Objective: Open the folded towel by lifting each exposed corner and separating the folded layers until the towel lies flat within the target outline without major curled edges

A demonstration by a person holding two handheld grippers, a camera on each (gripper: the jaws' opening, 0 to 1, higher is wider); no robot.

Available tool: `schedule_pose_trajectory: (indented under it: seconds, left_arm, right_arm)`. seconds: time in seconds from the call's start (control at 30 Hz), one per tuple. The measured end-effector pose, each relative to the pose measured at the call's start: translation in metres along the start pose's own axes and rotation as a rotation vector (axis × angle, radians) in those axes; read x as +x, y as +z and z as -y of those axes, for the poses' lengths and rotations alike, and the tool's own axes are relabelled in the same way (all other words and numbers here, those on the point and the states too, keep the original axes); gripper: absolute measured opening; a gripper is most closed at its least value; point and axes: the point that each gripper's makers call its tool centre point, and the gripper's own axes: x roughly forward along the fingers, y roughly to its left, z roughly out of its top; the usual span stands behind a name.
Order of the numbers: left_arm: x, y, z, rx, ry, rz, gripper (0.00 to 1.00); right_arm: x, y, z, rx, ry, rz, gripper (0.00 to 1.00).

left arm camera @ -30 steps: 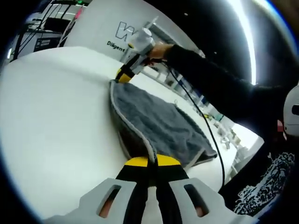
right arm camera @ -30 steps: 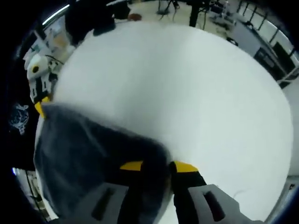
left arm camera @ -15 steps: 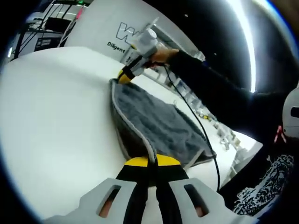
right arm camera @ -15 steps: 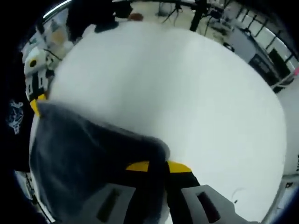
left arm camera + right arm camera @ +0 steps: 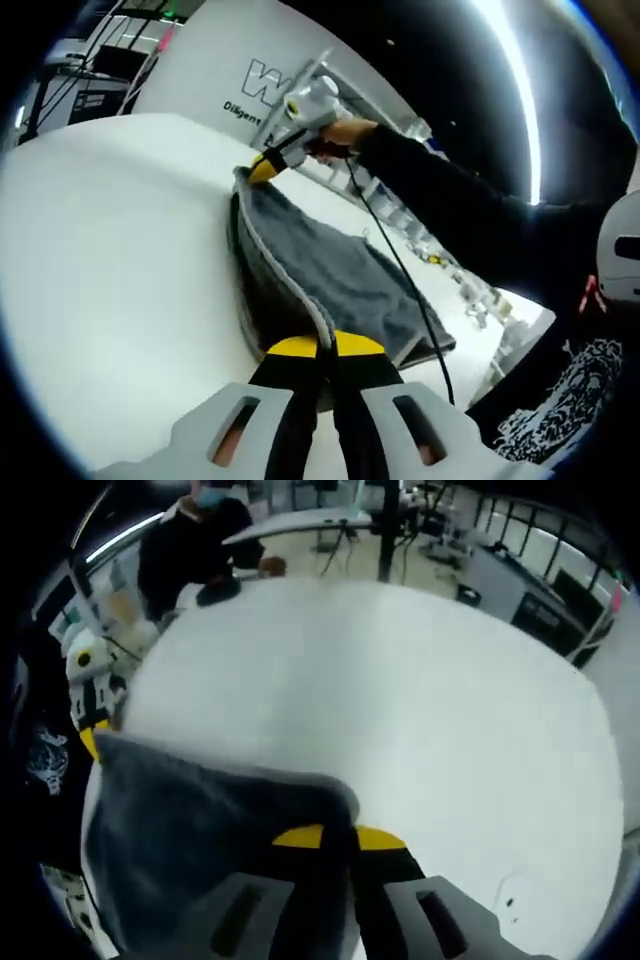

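Note:
A grey towel (image 5: 330, 270) with a pale hem lies folded on the white table (image 5: 110, 240). My left gripper (image 5: 320, 345) is shut on its near corner, and the top layer is lifted off the layer beneath. At the towel's far corner the right gripper (image 5: 262, 166) pinches the hem, held by a hand in a dark sleeve. In the right gripper view the towel (image 5: 190, 820) spreads to the left, and my right gripper (image 5: 338, 834) is shut on its corner. The left gripper (image 5: 88, 730) holds the towel's far corner at the left edge.
A white panel with dark lettering (image 5: 250, 85) stands behind the table. A cable (image 5: 400, 280) hangs from the right gripper across the towel. A person in dark clothes (image 5: 200, 540) stands at the table's far side. Bare table surface (image 5: 420, 710) stretches ahead and right.
My right gripper closed on the towel corner. Both hands have raised the top layer, so the fold along the near edge has opened up. Both views tilted upward.

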Motion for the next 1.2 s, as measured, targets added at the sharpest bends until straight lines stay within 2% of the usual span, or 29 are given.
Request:
schedule_pose_trajectory:
  seconds: [0.17, 0.23, 0.4, 0.57, 0.77, 0.97, 1.2]
  left_arm:
    - [0.001, 0.002, 0.009, 0.039, -0.006, 0.013, 0.0]
    - [-0.001, 0.004, 0.007, 0.048, -0.013, 0.015, 0.0]
    - [0.002, 0.004, 0.02, 0.067, -0.027, 0.008, 0.0]
    - [0.003, 0.012, 0.03, 0.075, -0.047, 0.018, 0.0]
    - [0.006, 0.021, 0.048, 0.094, -0.094, 0.025, 0.0]
    - [0.012, 0.022, 0.066, 0.112, -0.131, 0.018, 0.0]
    - [0.018, 0.03, 0.081, 0.145, -0.159, 0.02, 0.0]
  right_arm:
    - [-0.009, 0.003, -0.001, -0.004, -0.027, 0.009, 0.02]
    - [-0.012, 0.004, -0.001, -0.006, -0.041, 0.009, 0.02]
    - [-0.021, 0.007, -0.004, -0.012, -0.081, 0.025, 0.01]
    - [-0.028, 0.002, -0.005, -0.007, -0.123, 0.033, 0.01]
    - [-0.045, 0.004, -0.004, 0.006, -0.17, 0.072, 0.01]
    - [-0.057, 0.008, -0.006, -0.004, -0.23, 0.131, 0.01]
    - [-0.071, -0.003, -0.005, 0.026, -0.28, 0.161, 0.01]
